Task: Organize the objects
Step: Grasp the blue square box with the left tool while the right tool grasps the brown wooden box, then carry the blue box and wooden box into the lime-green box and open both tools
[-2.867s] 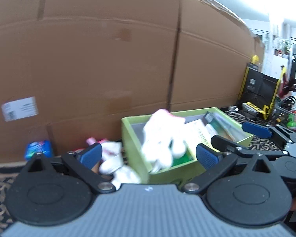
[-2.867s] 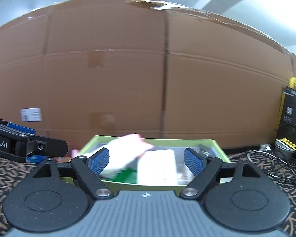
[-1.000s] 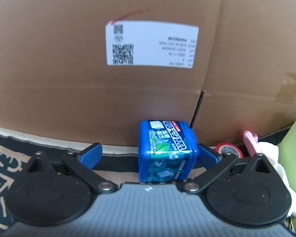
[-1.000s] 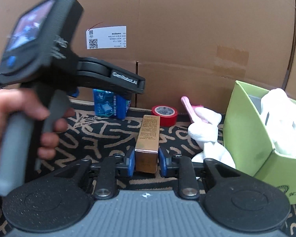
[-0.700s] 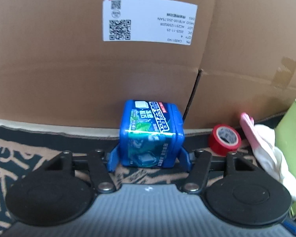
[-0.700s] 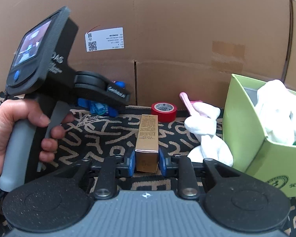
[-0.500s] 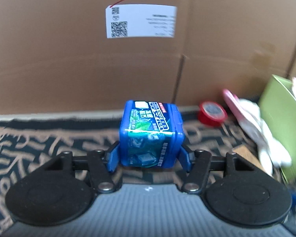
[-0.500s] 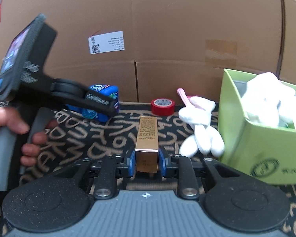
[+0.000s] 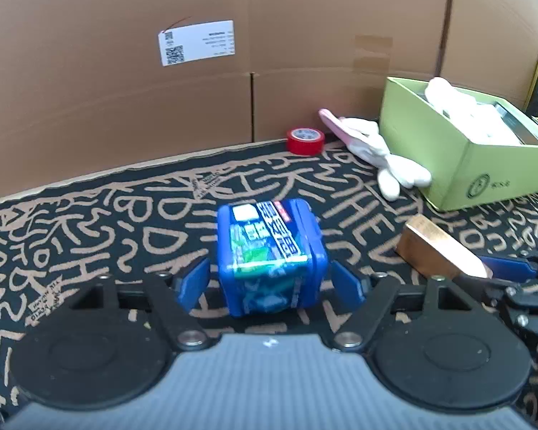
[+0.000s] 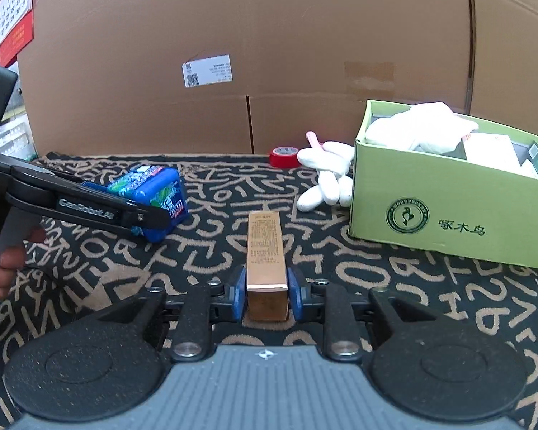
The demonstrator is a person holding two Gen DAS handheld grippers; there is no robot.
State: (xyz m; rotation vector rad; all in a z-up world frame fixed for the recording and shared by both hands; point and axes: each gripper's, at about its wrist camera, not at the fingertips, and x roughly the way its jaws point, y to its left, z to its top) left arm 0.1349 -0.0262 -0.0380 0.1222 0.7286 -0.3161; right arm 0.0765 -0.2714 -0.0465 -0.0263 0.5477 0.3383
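With the left gripper (image 9: 270,281) jaws just spread clear of the blue tin (image 9: 270,256) between them — the right gripper (image 10: 267,294) clamped on the gold box (image 10: 266,251) — the freed tin may tumble.

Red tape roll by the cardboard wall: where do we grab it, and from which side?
The red tape roll lies flat, hole up, close to the cardboard wall, with the white plush toy close at its right. Probably best from above on the mat side: one finger in the core, one on the near outer face, pinching the ring wall.
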